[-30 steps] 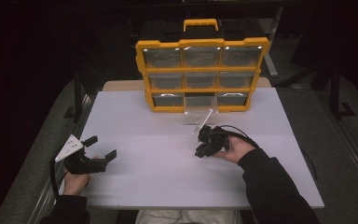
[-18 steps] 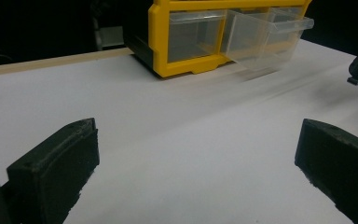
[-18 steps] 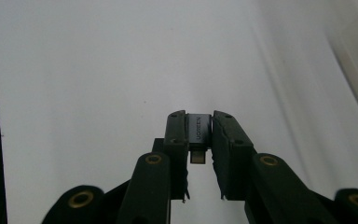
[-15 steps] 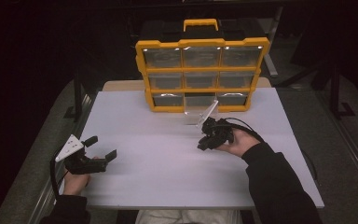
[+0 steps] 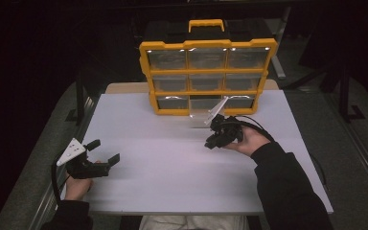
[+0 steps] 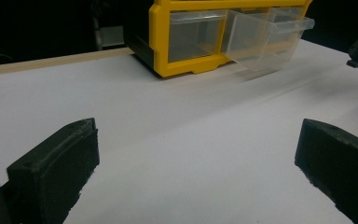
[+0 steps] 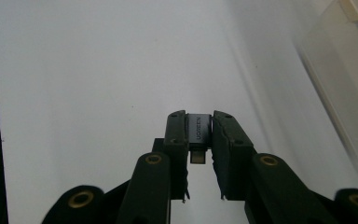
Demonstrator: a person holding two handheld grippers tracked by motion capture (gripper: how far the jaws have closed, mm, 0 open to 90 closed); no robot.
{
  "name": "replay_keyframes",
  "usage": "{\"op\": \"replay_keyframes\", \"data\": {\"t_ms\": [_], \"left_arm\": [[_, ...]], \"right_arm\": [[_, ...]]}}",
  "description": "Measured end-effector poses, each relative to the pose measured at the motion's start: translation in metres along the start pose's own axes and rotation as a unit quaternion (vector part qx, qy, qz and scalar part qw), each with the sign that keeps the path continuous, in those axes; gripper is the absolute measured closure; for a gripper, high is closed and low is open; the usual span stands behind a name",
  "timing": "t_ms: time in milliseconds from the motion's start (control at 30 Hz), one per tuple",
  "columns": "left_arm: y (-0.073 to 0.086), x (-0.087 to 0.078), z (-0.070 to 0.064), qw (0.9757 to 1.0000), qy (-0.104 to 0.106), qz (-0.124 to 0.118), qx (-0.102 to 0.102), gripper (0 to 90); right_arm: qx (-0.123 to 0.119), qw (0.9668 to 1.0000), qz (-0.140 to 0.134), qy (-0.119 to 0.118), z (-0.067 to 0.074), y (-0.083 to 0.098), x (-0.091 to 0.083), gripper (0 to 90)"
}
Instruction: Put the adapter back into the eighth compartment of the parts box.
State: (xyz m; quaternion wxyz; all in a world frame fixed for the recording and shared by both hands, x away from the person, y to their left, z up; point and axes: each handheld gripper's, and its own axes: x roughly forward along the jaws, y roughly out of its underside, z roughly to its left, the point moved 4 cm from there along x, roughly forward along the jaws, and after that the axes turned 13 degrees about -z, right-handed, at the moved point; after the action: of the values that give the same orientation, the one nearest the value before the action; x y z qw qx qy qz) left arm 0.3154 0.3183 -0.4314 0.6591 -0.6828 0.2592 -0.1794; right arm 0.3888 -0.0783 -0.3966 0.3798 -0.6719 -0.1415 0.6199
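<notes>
While clamped, the right gripper (image 7: pixel 200 135) pinches an adapter (image 7: pixel 199 129).

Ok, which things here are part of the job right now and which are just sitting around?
In the job:
- small dark adapter, clamped in the right hand-held gripper
- pulled-out clear drawer
- yellow organizer

Sitting by:
- left hand-held gripper, jaws open, holding nothing
- white table

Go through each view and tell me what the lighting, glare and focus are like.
High view: surroundings nearly black, white table evenly lit, glare strips along the top drawers of the yellow organizer. Left gripper view: the pulled-out clear drawer is soft and smeared. Right gripper view: the table is blown out white, the small adapter is sharp.
</notes>
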Motion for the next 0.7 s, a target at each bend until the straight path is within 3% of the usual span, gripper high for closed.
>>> {"op": "replay_keyframes", "data": {"t_ms": [700], "left_arm": [[0.0, 0.0, 0.0, 1.0, 0.001, 0.002, 0.0, 0.0]], "right_arm": [[-0.007, 0.9998, -0.008, 0.016, -0.013, -0.024, -0.021, 74.6]]}}
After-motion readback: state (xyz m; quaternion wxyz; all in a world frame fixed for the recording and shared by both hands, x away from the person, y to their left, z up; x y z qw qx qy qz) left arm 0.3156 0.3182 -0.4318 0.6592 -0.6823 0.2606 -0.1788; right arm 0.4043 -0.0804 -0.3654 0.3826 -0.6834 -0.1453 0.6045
